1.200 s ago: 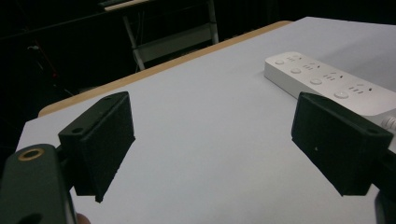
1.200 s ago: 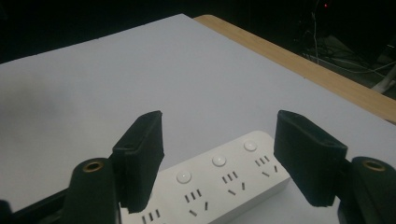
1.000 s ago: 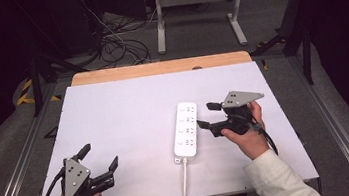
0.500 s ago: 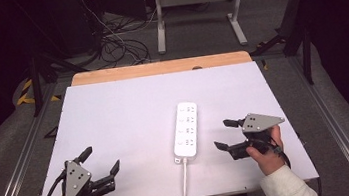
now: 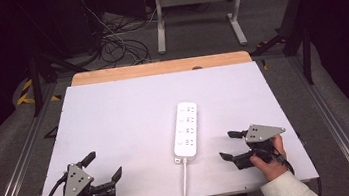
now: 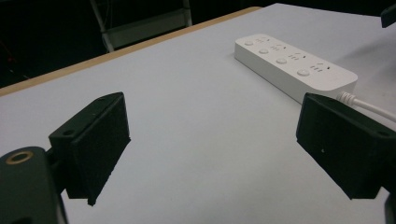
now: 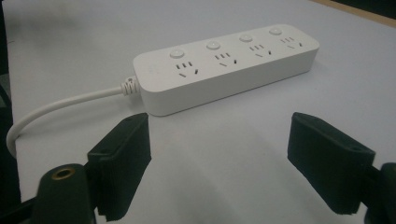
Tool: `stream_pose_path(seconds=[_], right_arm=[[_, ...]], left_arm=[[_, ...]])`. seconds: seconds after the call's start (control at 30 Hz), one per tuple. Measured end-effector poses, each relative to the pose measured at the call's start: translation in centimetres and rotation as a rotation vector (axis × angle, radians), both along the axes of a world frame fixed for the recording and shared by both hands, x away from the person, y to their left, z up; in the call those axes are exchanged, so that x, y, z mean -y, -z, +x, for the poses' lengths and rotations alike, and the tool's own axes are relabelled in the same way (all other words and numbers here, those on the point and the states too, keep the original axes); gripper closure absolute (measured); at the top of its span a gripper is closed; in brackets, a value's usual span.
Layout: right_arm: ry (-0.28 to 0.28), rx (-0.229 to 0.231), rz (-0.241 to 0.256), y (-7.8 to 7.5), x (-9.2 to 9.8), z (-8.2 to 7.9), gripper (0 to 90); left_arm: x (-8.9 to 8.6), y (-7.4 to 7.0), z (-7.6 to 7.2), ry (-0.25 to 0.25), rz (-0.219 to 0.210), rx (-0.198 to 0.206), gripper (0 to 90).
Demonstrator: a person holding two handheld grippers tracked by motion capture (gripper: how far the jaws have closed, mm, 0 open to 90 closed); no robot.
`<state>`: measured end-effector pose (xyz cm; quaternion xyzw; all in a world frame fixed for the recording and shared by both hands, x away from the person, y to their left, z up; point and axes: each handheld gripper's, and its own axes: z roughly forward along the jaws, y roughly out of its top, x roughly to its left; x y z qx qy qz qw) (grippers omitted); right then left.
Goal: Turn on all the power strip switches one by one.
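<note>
Power strip point(image 5: 186, 129), white with four outlets, lies flat at the middle of the white counter point(image 5: 124, 114) in the high view, its cord point(image 5: 184, 183) running off the near edge. Left claw point(image 5: 104, 167) sits released at the near left corner; right claw point(image 5: 229, 145) sits released just right of the strip's cord end, apart from it.

Left gripper view: jaws spread wide, strip at upper right.

Right gripper view: jaws spread wide, strip just beyond them, untouched.

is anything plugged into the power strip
No, in the right gripper view all four outlets of the power strip show bare slots with nothing inserted.
</note>
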<state>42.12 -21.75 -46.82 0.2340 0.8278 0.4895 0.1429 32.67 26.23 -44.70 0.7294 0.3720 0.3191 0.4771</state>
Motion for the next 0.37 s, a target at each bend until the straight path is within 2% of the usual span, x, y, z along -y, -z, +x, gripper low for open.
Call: stream_pose_path(seconds=[0.07, 0.13, 0.2, 0.27, 0.37], right_arm=[[0.008, -0.015, 0.014, 0.18, 0.11, -0.05, 21.3], [0.006, -0.042, 0.023, 0.46, 0.09, 0.02, 19.8], [0.006, -0.037, 0.011, 0.51, -0.05, 0.06, 19.4], [0.009, -0.023, 0.017, 0.36, -0.10, 0.07, 19.3], [0.020, 0.004, 0.009, 0.27, -0.03, 0.01, 19.2]], left_arm=[[-0.09, 0.13, 0.27, 0.003, -0.019, -0.019, 9.8], [-0.29, 0.20, 0.47, 0.002, -0.017, -0.029, 9.8], [-0.35, 0.28, 0.55, -0.004, -0.020, -0.030, 9.8], [-0.36, 0.40, 0.68, -0.008, -0.005, -0.027, 10.0], [-0.22, 0.63, 0.85, -0.023, 0.050, -0.007, 10.0]])
